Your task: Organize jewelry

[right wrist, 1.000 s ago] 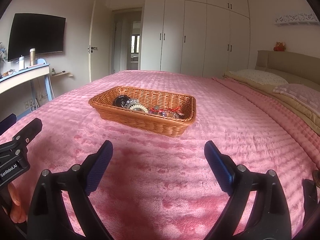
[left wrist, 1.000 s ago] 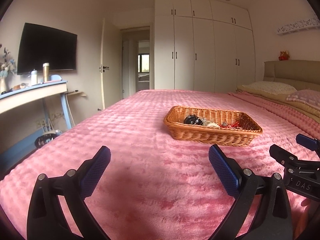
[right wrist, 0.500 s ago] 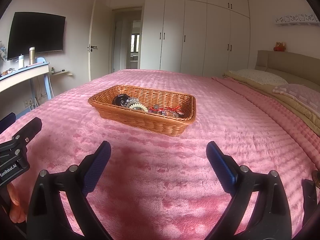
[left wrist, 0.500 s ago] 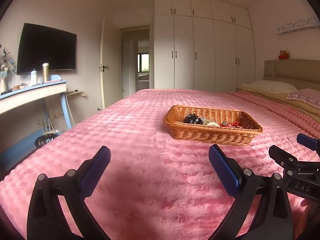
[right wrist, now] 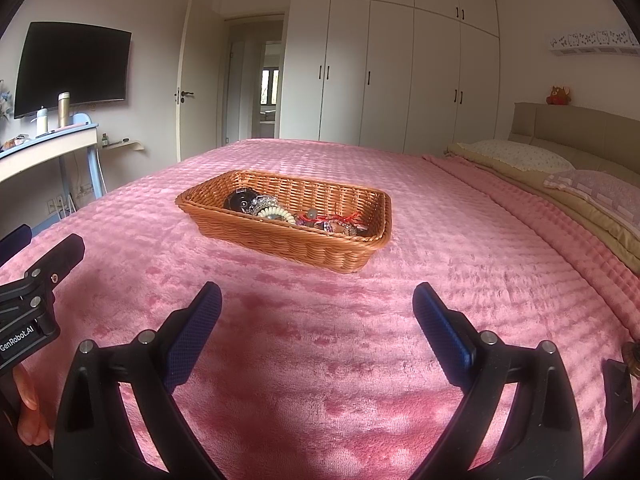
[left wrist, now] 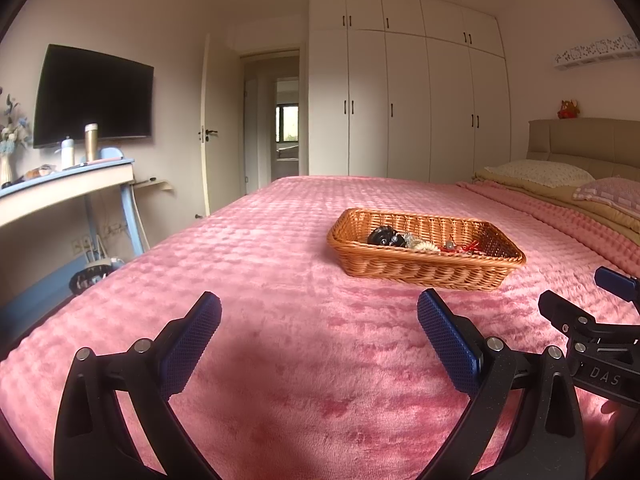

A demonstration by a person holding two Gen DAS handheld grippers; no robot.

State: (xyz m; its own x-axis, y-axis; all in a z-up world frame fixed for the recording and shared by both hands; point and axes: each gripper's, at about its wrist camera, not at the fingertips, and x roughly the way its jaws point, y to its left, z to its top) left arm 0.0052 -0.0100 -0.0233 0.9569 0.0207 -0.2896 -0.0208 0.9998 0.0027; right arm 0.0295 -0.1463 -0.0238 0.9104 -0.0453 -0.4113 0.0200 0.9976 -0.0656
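Pink bedspread (left wrist: 280, 240), wicker basket (right wrist: 280, 240), beads clearer from right

Pink plush bedspread (right wrist: 320, 360): soft cloth, matt, deep pile pressed into a quilted grid. Shallow rectangular woven wicker basket (right wrist: 304, 246): rough, warm brown, with a faint sheen. Mixed jewelry (right wrist: 280, 212) inside: glossy black round piece, pale beads, red cord. Left tool (left wrist: 318, 330) and right tool (right wrist: 316, 318): matt black plastic frames, blue textured rubbery pads, bright metal rivets. White wardrobe doors (left wrist: 404, 104): smooth, satin-finished.
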